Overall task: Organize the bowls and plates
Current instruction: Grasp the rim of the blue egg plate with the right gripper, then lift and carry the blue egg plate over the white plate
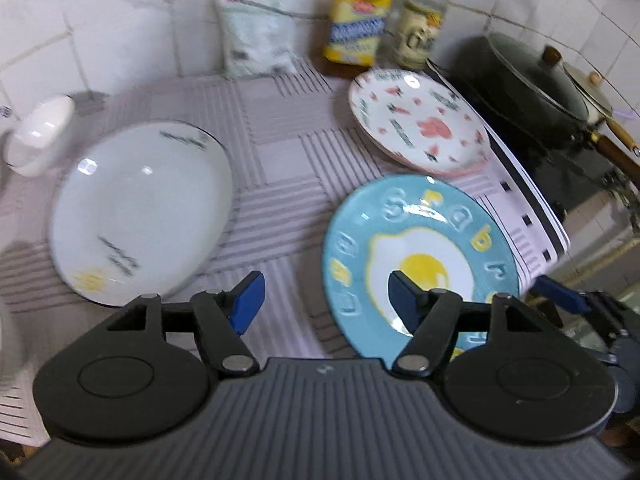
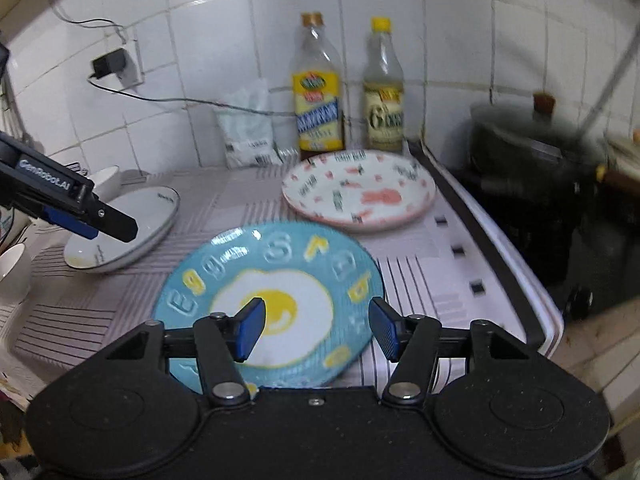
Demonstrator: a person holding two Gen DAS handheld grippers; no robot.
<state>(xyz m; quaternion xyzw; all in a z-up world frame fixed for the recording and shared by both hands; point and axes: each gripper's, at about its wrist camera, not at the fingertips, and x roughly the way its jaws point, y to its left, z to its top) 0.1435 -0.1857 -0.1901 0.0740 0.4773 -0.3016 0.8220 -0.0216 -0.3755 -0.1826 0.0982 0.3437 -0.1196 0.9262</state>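
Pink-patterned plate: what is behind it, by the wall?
Behind the pink-patterned plate stand two bottles against the tiled wall, with a white bag further left. The bottles' bases are hidden by the plate's rim.

The left gripper (image 1: 326,300), fingers (image 1: 249,300) spread, hovers over the table (image 1: 280,184) between the white plate (image 1: 140,212) at left and the blue egg plate (image 1: 420,256) at right.

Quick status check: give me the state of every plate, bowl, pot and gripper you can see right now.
Left gripper: open, holding nothing.
Right gripper: open, holding nothing, above the blue egg plate.
Blue egg plate: flat on the cloth, unstacked.
Pink-patterned plate: flat, on its own.
White plate: empty, on its own.
White bowl: on its side.
Black pot: lid on.
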